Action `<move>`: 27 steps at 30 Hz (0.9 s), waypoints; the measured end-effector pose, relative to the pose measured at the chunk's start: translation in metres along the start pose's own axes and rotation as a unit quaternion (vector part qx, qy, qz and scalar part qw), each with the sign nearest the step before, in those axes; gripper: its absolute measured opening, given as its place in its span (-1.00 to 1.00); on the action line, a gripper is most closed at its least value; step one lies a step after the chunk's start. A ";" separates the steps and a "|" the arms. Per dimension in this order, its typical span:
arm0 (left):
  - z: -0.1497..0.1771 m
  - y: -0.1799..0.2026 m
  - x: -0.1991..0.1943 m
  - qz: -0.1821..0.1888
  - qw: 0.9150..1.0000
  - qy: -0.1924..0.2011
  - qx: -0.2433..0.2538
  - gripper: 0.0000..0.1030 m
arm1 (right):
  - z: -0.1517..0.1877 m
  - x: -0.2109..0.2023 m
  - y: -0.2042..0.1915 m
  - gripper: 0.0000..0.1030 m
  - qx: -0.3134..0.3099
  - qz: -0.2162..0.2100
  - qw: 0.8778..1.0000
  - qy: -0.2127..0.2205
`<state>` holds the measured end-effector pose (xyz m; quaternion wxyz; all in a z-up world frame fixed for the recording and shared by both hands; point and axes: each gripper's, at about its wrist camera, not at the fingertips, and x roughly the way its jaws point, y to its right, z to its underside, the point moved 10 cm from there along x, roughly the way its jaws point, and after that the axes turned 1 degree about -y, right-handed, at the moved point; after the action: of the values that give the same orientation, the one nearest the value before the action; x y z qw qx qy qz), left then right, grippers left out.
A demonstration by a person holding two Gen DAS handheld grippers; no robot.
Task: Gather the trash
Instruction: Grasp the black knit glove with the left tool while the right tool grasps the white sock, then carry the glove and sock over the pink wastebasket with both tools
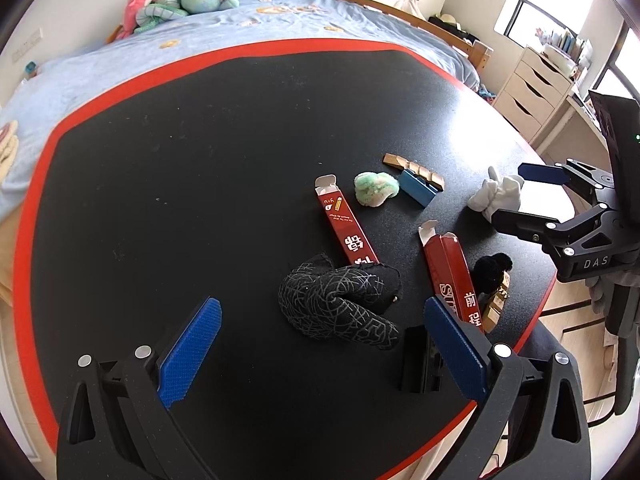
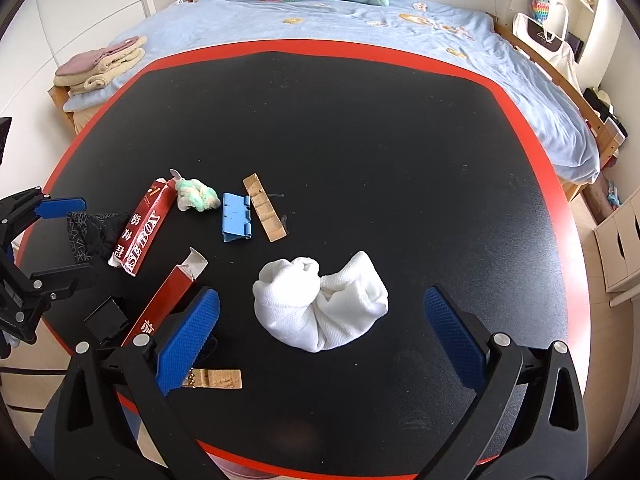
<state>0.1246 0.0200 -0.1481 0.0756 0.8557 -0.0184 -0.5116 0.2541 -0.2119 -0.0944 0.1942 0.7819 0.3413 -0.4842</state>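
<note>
Both grippers empty, fingers spread. Right gripper (image 2: 320,336) lines up on the white sock (image 2: 320,304) at the table's (image 2: 360,120) near edge. Soft, light (probably bunched) — pinch the thick middle fold. Left gripper (image 1: 320,344) hovers by the black sock (image 1: 340,300).

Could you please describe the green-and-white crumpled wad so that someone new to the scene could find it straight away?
On the black table with the red border, look left of the blue binder clip. The crumpled wad lies between that clip and the open end of a red carton. It is the only soft, mint-and-white lump there.
</note>
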 end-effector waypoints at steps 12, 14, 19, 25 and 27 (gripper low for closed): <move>0.004 -0.002 0.000 -0.005 1.000 0.005 0.015 -0.12 | 0.008 0.011 -0.003 -0.13 -0.005 -0.008 1.000 -0.002; 0.004 -0.004 -0.002 -0.007 1.000 0.008 0.013 -0.14 | 0.007 0.008 -0.003 -0.21 -0.005 -0.008 1.000 0.000; 0.003 -0.006 -0.013 -0.010 1.000 0.020 0.015 -0.14 | 0.008 -0.001 -0.007 -0.26 -0.005 -0.007 1.000 0.007; 0.004 -0.002 -0.032 -0.011 0.999 0.034 0.016 -0.14 | 0.014 -0.022 -0.008 -0.26 0.000 -0.008 1.000 0.027; 0.005 0.001 -0.040 -0.008 0.999 0.039 0.018 -0.14 | 0.018 -0.032 -0.009 -0.26 0.004 -0.009 0.999 0.035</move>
<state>0.1013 0.0231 -0.1151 0.0570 0.8763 -0.0173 -0.4781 0.2270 -0.2277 -0.0736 0.1746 0.7961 0.3533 -0.4592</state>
